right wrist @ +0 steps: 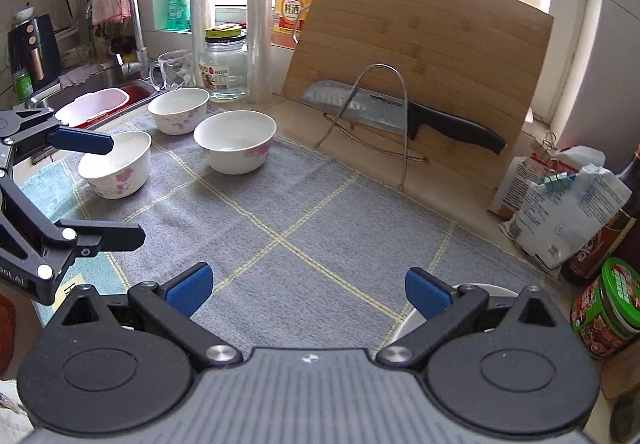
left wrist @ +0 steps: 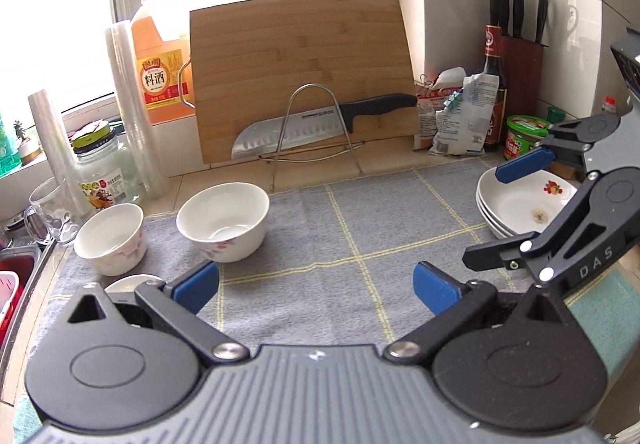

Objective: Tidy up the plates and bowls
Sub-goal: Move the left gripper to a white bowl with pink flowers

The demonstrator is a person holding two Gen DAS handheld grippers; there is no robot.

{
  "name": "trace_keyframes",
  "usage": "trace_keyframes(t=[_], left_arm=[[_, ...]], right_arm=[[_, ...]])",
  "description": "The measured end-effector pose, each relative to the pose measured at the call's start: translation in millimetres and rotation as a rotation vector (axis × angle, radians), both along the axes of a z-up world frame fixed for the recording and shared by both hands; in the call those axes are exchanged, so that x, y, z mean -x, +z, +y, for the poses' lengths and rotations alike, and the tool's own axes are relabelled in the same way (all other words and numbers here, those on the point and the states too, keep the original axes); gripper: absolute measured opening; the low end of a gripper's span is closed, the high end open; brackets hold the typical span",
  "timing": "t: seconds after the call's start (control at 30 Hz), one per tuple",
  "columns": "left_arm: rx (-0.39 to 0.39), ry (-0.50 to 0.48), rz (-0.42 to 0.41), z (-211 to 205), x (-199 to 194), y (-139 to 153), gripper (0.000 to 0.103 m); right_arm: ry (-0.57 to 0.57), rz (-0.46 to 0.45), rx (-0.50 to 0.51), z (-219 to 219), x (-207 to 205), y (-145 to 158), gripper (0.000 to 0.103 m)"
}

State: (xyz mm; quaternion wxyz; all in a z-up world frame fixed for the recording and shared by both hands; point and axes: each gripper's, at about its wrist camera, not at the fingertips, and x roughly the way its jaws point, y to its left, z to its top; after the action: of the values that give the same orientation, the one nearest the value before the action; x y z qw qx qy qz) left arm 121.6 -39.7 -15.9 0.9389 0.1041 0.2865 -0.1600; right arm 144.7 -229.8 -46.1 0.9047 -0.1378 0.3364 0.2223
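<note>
Left gripper [left wrist: 316, 286]: jaws spread wide, nothing between the blue pads, held low over the grey mat [left wrist: 360, 228].
Right gripper [right wrist: 308, 290]: jaws also wide apart and empty, over the same mat; in the left wrist view it hangs above the plates.
Stack of plates [left wrist: 516, 203]: white, square-edged, at the mat's right end, well right of the left gripper and directly under the right one.
Near bowl [right wrist: 116, 165]: white with pink flowers, just below the left gripper's upper finger in the right wrist view.
Middle bowl [left wrist: 224, 222]: ahead-left of the left gripper, upright on the mat.
Far bowl [left wrist: 110, 238]: beside the middle bowl, at the mat's left edge, near the sink [right wrist: 96, 83].
Backdrop: cutting board [left wrist: 300, 71] leaning on the wall, knife [left wrist: 320, 123] on a wire rack before it.
</note>
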Motion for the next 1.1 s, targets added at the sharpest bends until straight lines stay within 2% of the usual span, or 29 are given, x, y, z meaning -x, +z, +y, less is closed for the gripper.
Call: trace_keyframes(t=[0.1,0.43,0.6,0.8,1.1], left_arm=[[-0.015,-0.014,0.009,27.2,-3.6,-1.5,0.102],[-0.027,-0.077,0.039,131.6,-34.5,-9.4,0.102],[-0.041,-0.082,0.051,165.9,-51.5,-12.5,0.102],[-0.016,-0.070,0.050,189.6,-65.0,-14.9,0.102],[-0.023,-0.077,0.080,197.8,-77.3,-23.0,0.102]], right_arm=[[0.009,-0.007,0.024,33.0,4.8,-5.8,0.103],[-0.031,0.086,0.040,143.8,2.1,-40.5,0.103],[-0.035,0.105,0.050,189.9,-2.4,-54.2,0.103],[0.003,0.160,0.048,228.1,-12.6,-72.3,0.103],[0.058,0.164,0.042,267.4,-22.9,-87.9,0.103]])
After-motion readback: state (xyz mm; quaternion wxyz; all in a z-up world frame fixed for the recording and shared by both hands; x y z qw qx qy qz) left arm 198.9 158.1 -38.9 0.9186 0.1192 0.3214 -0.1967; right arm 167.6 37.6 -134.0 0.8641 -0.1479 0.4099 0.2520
